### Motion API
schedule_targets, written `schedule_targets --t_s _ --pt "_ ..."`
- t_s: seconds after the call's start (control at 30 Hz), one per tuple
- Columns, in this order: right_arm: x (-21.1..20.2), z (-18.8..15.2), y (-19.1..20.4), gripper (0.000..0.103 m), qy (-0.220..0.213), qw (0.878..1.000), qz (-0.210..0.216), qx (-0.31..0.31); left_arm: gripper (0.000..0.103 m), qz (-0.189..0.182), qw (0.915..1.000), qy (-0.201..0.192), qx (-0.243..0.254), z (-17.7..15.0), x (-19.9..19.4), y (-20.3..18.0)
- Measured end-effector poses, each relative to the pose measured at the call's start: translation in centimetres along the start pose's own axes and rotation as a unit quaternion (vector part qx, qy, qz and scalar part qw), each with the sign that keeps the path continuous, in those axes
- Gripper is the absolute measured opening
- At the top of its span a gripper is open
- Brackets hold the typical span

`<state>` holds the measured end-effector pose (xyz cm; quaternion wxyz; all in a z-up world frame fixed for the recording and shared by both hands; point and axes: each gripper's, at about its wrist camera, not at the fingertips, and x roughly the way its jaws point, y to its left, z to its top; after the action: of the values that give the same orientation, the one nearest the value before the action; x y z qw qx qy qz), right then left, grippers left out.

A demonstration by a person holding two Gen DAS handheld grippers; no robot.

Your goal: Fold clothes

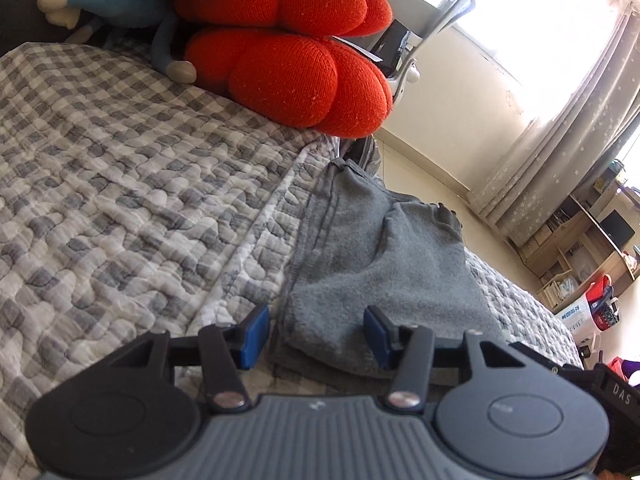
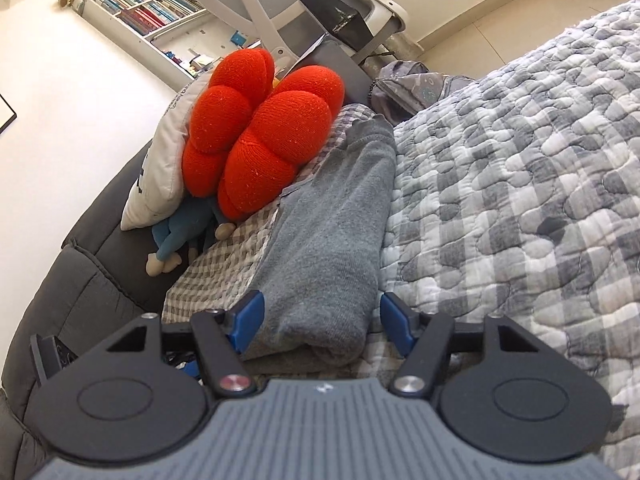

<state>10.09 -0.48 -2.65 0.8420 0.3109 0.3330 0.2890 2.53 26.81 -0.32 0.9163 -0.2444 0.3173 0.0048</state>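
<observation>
A folded grey garment (image 1: 372,248) is lying on a grey-and-white checked quilt (image 1: 120,184) that is covering the bed, and both grippers are sitting at its near end. In the left wrist view the left gripper (image 1: 316,332) is standing with its jaws apart, the blue pads (image 1: 254,334) flanking the near corner of the cloth; the left pad is over the quilt and the right pad is over the grey fabric, neither visibly pressing. In the right wrist view the right gripper (image 2: 322,326) is likewise spread, its pads lying on either side of the garment's rolled near end; the left pad is touching or just beside the fabric, and I cannot tell which.

Only the left wrist view is showing a bright window with a pale curtain (image 1: 560,140) at the right, and wooden shelving (image 1: 580,248) beyond the bed's far edge. Only the right wrist view is showing a bookshelf (image 2: 148,4) on the far wall, a dark upholstered headboard (image 2: 80,280) at the left, and a white pillow (image 2: 160,160). Both are showing the red knitted cushion (image 2: 260,132), a blue soft toy (image 2: 176,236) beneath it, and a white office chair (image 2: 288,4) behind.
</observation>
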Motion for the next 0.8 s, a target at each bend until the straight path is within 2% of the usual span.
schedule_targets --t_s 0.07,0.17,0.23,0.33,0.37,0.4,0.5,0.63,0.73,0.8 --pt "0.3 -0.2 0.1 0.066 -0.008 1.000 -0.003 -0.003 0.052 0.002 1.0000 -0.002 0.006 -0.1 0.1 -0.1" --pt "1.1 -0.3 0.4 0.049 -0.013 0.999 -0.029 -0.007 0.051 0.007 0.9999 -0.004 0.009 -0.1 0.2 -0.2" --pt "1.4 -0.3 0.4 0.040 -0.016 0.999 -0.030 -0.006 0.046 0.010 0.9999 -0.005 0.011 -0.2 0.2 -0.3" --pt "0.5 -0.1 0.3 0.033 -0.018 0.999 -0.030 -0.006 0.030 -0.003 0.9999 0.006 -0.014 -0.1 0.0 -0.1" --pt "-0.1 0.0 0.4 0.033 -0.018 0.999 -0.031 -0.008 0.021 -0.014 0.9994 0.012 -0.029 0.0 -0.3 -0.1" --pt "-0.7 0.1 0.4 0.032 -0.019 0.999 -0.031 -0.009 0.018 -0.024 0.9987 0.021 -0.040 -0.1 -0.5 -0.1" --pt "-3.5 0.2 0.7 0.032 -0.021 0.999 -0.038 -0.020 0.018 -0.046 0.9962 0.060 -0.045 -1.4 -1.7 -1.0" --pt "-9.3 -0.5 1.1 0.032 -0.034 0.997 -0.063 -0.041 0.018 -0.088 0.9907 0.099 -0.027 -4.8 -4.8 -2.9" --pt "-14.2 -1.9 0.3 0.032 -0.057 0.993 -0.090 -0.043 0.015 -0.088 0.9909 0.102 0.002 -6.8 -6.0 -4.0" --pt "-15.9 -2.8 -0.7 0.032 -0.067 0.992 -0.105 -0.036 0.014 -0.080 0.9912 0.105 0.013 -7.8 -5.8 -4.1"
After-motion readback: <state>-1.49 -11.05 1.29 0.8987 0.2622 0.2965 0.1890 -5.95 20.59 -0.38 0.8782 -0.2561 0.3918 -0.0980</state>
